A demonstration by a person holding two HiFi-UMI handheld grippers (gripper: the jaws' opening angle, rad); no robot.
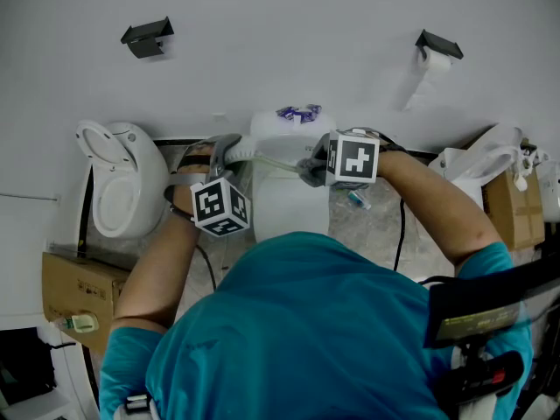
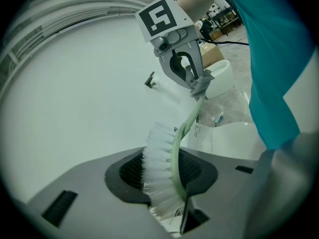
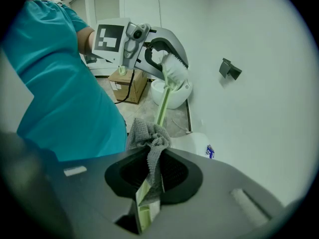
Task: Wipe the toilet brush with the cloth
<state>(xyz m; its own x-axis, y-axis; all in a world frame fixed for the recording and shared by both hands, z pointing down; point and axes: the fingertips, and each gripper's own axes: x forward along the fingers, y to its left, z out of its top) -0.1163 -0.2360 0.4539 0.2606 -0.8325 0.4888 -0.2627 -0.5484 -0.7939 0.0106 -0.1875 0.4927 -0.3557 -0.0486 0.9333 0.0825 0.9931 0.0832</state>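
Wiping looks to be under way rather than finished. The pale green toilet brush with white bristles [image 2: 155,158] is held in the air between the two grippers, resting on nothing. It slants across in front of the plain white wall and above a white rounded container [image 1: 289,201] that stands on the floor.

The left gripper [image 2: 167,183] is clamped on the head end, with the bristles fanned out against one black pad and the curved green stem against the other. From there the stem runs to the right gripper [image 3: 148,183], which pinches a grey knitted cloth [image 3: 144,133]. The cloth is bunched and folded round the stem, and a short stub of green handle shows below it between the jaws. That puts the cloth near the handle's far end, well apart from the bristles.

The set-up steps are done: the brush is steadied, the cloth is gathered and it is pressed onto the handle. How much of the stem has been rubbed cannot be told, because the bare green length between the grippers shows no dirt or streaks either way. The bristle head and the stem beside it are uncovered. If they are to be wiped, that part probably remains, and the left gripper's hold would have to shift first.

A white toilet with its lid raised [image 1: 122,191] stands at the left by the wall, with a brown cardboard box [image 1: 83,291] nearer the person.
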